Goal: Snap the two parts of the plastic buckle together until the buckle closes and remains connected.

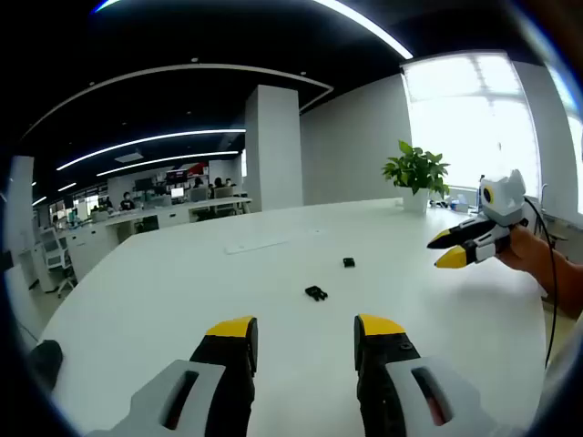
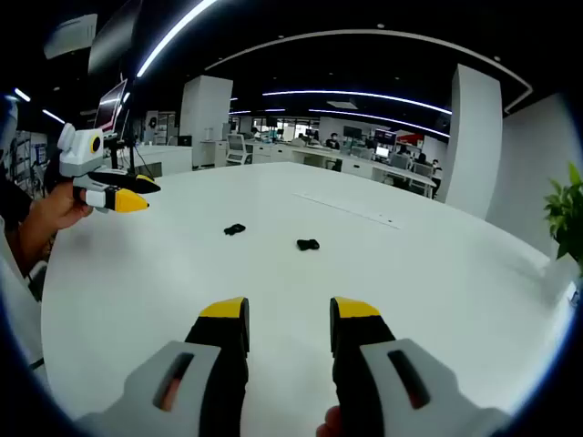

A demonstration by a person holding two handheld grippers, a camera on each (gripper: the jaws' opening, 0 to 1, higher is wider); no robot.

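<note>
Both buckle halves, one (image 1: pixel 316 293) and the other (image 1: pixel 349 262), lying apart on the white table (image 1: pixel 182 282), between left tongs (image 1: pixel 305 332) and right tongs (image 2: pixel 288 314), both spread and empty, probably held back to approach from opposite sides.

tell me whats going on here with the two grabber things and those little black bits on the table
A person holds a two-jaw gripper in each hand above a white table. Two small black buckle parts lie apart on it, not yet joined. The left gripper and the right gripper both hang open and empty, short of the pieces. Nothing has been picked up. A potted plant stands at the table's far edge.
</note>
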